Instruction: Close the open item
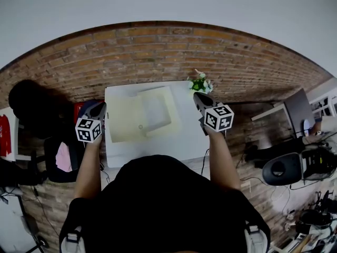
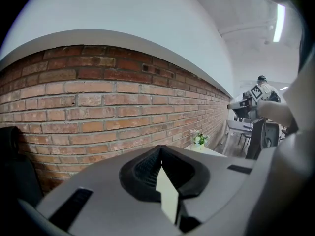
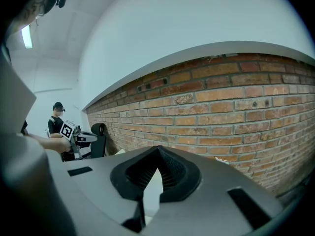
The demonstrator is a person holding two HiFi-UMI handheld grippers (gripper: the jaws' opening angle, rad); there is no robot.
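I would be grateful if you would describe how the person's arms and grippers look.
Both the left gripper and right gripper have smooth dark grey bodies, ribbed black fingers, and a white cube with black square markers. The person wears a black short-sleeved top.

Red brick wall (image 1: 158, 51) behind a white table (image 1: 176, 141); black chair (image 3: 100, 137) nearby.

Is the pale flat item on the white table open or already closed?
Open: in the head view the pale item lies spread in two panels across the table.
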